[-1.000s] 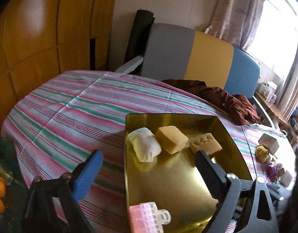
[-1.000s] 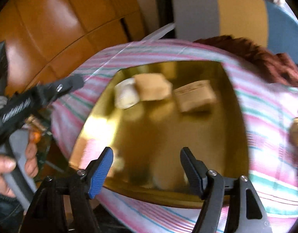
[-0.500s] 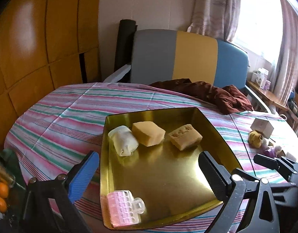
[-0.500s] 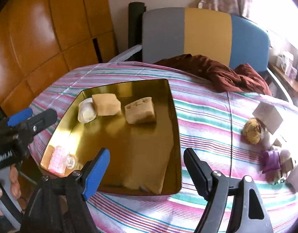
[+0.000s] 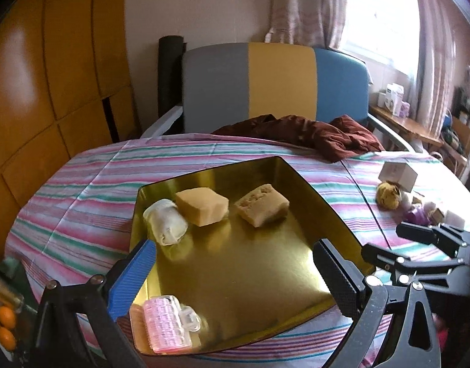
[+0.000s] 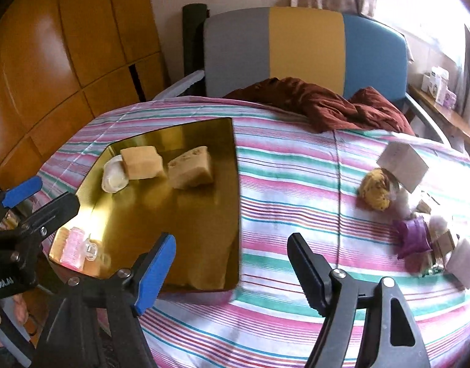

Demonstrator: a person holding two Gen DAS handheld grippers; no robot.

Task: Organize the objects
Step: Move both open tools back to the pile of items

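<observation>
A gold tray [image 5: 265, 270] [image 6: 201, 245] lies on the striped tablecloth. It holds a white roll [image 5: 165, 226] [image 6: 112, 178], a yellow sponge block [image 5: 202, 205] [image 6: 140, 162], a tan porous sponge [image 5: 262, 204] [image 6: 190, 167] and a pink hair clip [image 5: 169, 322] [image 6: 74, 247]. My left gripper [image 5: 235, 276] is open and empty above the tray's near end. My right gripper [image 6: 232, 270] is open and empty over the tray's right edge. A yellow fuzzy ball [image 6: 374, 188] [image 5: 388, 194], a white box [image 6: 402, 161] [image 5: 397, 174] and a purple item [image 6: 412, 237] lie on the right.
A dark red cloth [image 5: 311, 136] [image 6: 320, 104] lies at the table's far edge before a grey, yellow and blue chair [image 5: 274, 86]. Wooden panels [image 5: 51, 76] stand on the left. Small oranges [image 5: 5, 325] sit low at the left. More small items [image 6: 461, 260] crowd the right edge.
Both grippers have pulled back and swung right. The tray looks smaller and further left in both views. The objects on the right of the table have come into the right wrist view.
</observation>
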